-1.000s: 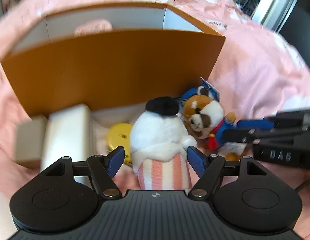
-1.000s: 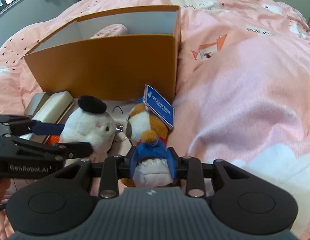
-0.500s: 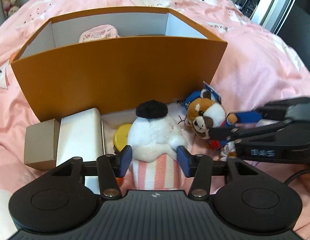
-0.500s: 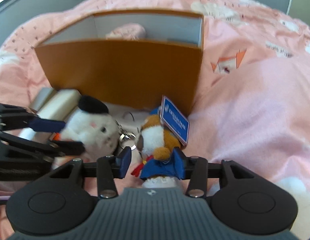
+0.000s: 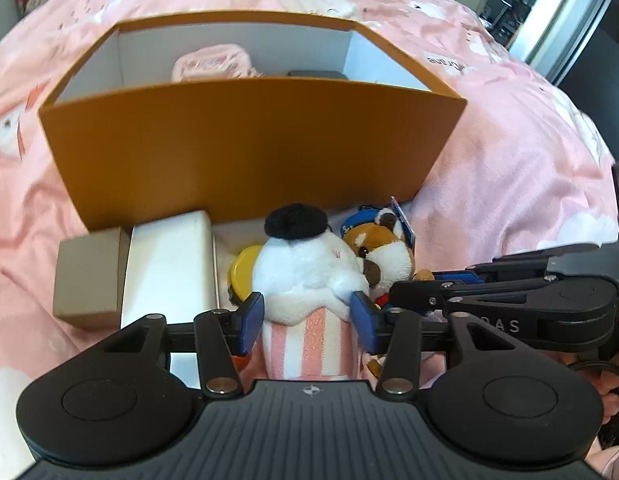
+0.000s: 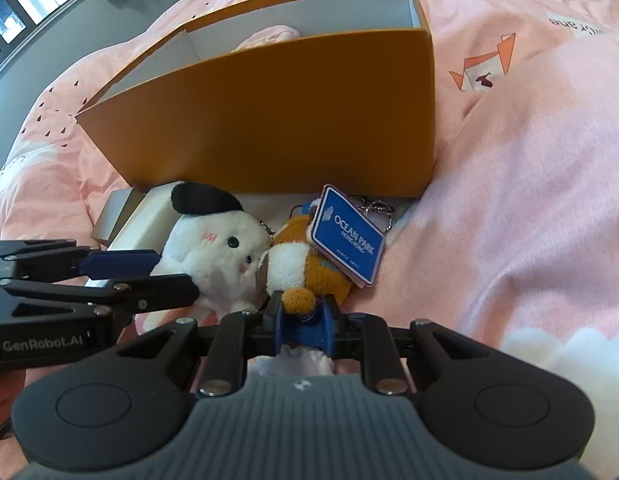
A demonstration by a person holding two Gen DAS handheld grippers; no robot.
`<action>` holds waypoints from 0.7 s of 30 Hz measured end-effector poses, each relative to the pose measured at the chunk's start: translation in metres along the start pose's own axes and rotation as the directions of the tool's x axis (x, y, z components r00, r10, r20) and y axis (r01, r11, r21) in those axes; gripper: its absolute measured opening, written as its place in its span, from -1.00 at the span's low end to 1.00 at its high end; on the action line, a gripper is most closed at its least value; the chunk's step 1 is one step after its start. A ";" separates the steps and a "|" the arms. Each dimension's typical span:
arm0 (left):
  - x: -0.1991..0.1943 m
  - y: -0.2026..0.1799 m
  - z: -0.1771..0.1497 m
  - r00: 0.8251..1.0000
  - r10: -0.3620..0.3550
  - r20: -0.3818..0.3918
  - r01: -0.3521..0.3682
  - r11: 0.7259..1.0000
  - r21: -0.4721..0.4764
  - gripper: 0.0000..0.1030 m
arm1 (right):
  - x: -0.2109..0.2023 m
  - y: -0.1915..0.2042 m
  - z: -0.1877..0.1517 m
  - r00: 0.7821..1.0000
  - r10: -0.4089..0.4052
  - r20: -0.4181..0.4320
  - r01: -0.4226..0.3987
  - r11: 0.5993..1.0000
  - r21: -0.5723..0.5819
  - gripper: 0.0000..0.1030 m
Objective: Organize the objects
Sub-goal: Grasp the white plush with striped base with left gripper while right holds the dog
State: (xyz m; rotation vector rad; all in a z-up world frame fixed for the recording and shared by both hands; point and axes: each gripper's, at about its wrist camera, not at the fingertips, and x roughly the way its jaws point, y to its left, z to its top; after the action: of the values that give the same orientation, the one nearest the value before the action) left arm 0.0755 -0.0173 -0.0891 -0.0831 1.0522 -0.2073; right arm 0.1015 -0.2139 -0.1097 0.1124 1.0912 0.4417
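Straddling the striped base of a white plush toy (image 5: pixel 309 272), the left gripper (image 5: pixel 307 318) has its jaws opening, pads just off the fabric. Right of it, the right gripper (image 6: pixel 302 322) is closing, clamped on a brown plush toy (image 6: pixel 309 264). Farther off, an orange box (image 5: pixel 245 136) stands on the pink bed (image 5: pixel 509 160).

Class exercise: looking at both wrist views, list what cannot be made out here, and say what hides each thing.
- Orange box contents: near wall hides all but a pink item and a dark edge, both views.
- Yellow object: left view, mostly behind the white plush.
- Brown plush lower body: right view, hidden by the closing right gripper.
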 end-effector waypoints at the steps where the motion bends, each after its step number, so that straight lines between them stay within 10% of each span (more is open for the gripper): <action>1: 0.000 -0.003 0.000 1.000 0.003 0.000 -0.003 1.000 0.015 0.28 | 0.000 0.001 0.000 1.000 -0.001 0.001 0.001 1.000 -0.002 -0.61; 21: 0.030 0.007 0.007 0.995 0.018 -0.094 -0.021 0.999 -0.039 0.35 | -0.001 0.007 -0.002 0.999 -0.053 -0.003 0.053 0.995 -0.089 -0.53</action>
State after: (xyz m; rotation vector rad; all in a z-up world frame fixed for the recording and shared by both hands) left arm 0.0971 -0.0171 -0.1128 -0.1001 1.1502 -0.1736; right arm 0.0976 -0.2087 -0.1075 0.0035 1.0754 0.4427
